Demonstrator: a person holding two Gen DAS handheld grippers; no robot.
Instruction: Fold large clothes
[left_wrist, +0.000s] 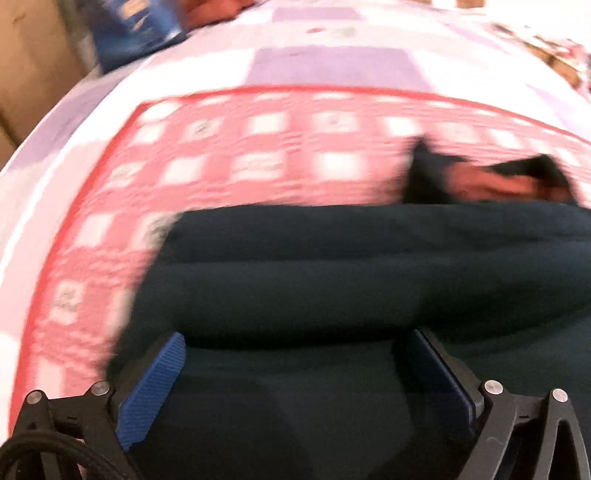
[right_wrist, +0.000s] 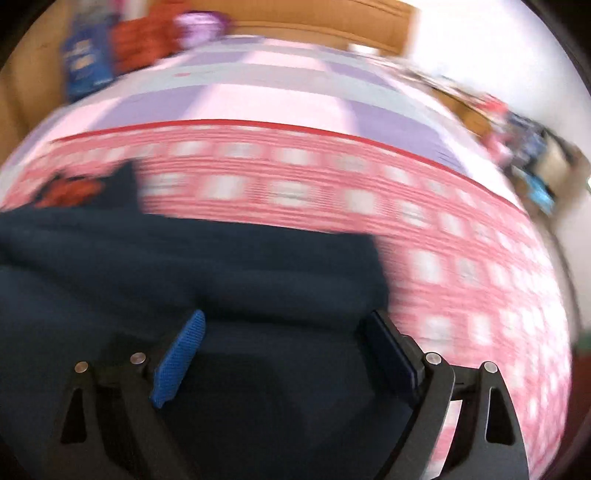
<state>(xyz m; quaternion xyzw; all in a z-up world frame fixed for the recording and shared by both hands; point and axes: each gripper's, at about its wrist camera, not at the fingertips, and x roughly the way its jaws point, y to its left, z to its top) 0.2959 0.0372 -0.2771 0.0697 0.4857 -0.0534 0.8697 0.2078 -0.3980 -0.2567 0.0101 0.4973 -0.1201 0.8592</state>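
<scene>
Lying on bed: one dark navy garment (left_wrist: 332, 266) (right_wrist: 184, 266), on one pink checked bedspread (left_wrist: 221, 158) (right_wrist: 443, 258).
Grippers: two.
Left gripper (left_wrist: 295, 354): jaws spread wide over the cloth, grasping nothing.
Right gripper (right_wrist: 288, 339): likewise released.

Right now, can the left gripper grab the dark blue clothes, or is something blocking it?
Probably yes. The left gripper has its jaws spread wide and the dark blue garment lies right between and ahead of them on the pink checked bedspread. Nothing sits in the way, though the picture is blurry.
</scene>
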